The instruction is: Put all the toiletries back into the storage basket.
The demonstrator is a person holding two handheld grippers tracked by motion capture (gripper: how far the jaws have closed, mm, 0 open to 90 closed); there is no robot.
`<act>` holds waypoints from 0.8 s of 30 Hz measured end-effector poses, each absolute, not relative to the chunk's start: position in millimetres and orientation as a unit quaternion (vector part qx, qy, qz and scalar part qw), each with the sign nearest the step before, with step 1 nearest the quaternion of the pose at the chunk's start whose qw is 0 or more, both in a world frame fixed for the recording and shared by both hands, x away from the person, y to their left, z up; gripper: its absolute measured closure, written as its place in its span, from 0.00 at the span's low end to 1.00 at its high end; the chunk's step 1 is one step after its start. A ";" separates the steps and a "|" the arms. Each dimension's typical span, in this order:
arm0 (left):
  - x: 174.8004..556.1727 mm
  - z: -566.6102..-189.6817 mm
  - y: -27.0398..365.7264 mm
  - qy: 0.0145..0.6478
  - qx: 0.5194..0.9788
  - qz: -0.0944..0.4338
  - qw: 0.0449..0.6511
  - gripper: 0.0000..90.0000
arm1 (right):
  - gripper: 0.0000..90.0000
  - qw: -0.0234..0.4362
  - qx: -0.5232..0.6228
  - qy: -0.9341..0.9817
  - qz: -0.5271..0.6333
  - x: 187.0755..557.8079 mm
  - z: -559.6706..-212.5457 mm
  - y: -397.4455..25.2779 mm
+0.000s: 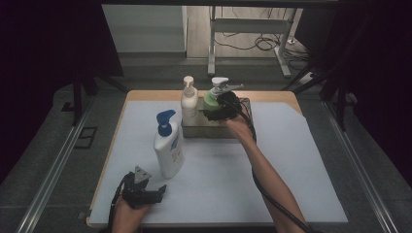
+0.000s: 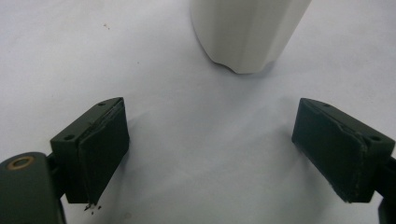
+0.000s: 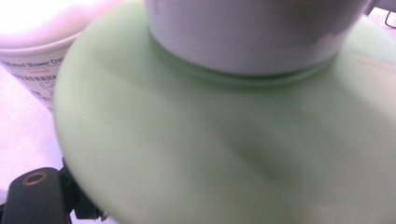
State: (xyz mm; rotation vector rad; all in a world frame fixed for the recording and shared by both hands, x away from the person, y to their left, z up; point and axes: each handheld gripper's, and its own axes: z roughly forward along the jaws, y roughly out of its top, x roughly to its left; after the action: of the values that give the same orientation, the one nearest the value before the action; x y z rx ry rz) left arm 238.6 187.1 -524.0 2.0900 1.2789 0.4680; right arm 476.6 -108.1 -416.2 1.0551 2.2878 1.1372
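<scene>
Right gripper (image 1: 217, 112) is on the green pump bottle (image 1: 212, 99) in the tray (image 1: 194, 130) near the bench's far edge; can't tell how far its fingers are closed. Left gripper (image 2: 210, 149) sits near the front-left corner, fingers (image 2: 100, 149) wide open and empty, white blue-pump bottle (image 2: 247, 32) just ahead.

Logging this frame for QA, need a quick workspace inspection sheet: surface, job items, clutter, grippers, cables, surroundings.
Surface: white mat on a wooden table.
Job's things: green pump bottle and cream pump bottle in the tray; blue-pump bottle upright on the mat.
Clutter: nothing seen.
Grippers: right gripper at the green bottle, fingers hidden; left gripper open, low over the mat.
Cables: black cable along the right forearm.
Surroundings: dark curtains, metal frame legs, floor cables behind.
</scene>
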 end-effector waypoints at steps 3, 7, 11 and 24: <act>238.6 -524.0 187.1 0.486 0.794 0.178 0.318 0.12 | 0.12 0.184 0.372 0.813 0.408 476.6 -417.1 -109.5; 238.6 -524.0 187.1 0.486 0.794 0.178 0.318 0.12 | 0.12 0.188 0.369 0.817 0.402 473.1 -416.5 -111.8; 238.6 -524.0 187.2 0.486 0.794 0.178 0.318 0.12 | 0.12 0.194 0.355 0.828 0.389 468.5 -416.5 -116.6; 238.6 -524.2 187.1 0.486 0.794 0.178 0.319 0.12 | 0.23 0.159 0.363 0.822 0.409 449.4 -412.8 -142.8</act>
State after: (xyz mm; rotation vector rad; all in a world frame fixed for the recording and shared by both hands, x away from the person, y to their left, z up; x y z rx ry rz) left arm 238.6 187.1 -524.2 2.0864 1.2787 0.4671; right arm 449.4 -142.8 -412.8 1.0377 2.3503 1.1680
